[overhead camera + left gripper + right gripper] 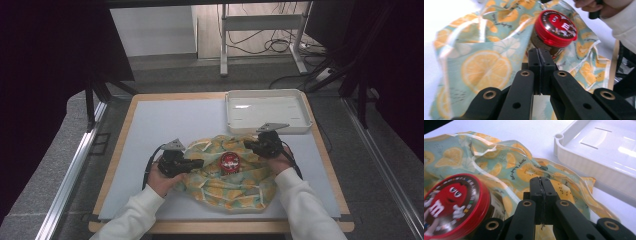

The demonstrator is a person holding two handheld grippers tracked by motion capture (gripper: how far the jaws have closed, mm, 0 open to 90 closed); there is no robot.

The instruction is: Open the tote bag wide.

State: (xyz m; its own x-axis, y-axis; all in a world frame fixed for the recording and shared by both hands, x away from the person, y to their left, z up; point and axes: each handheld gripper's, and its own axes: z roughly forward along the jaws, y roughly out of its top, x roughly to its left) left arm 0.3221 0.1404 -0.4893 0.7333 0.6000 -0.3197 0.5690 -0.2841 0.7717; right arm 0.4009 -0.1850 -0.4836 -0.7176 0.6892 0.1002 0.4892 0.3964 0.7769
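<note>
Both grippers down at the lemon-print cloth (230, 175), one each side, jar (230, 161) with red lid sitting in the middle of it, near the table's front. Left gripper (195, 164) pinched shut on the cloth's left edge; right gripper (252, 145) pinched shut, likely on the far right edge, though the fabric between those jaws hardly shows. Gripping opposite edges, probably to gather cloth up around the jar. White tray (267, 111) waiting just beyond.

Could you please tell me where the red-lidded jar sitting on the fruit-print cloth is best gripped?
Probably the red lid's rim, from straight above: the jar stands roughly upright mid-cloth, and the fruit-print cloth is bunched around its sides, leaving the round lid exposed.
</note>
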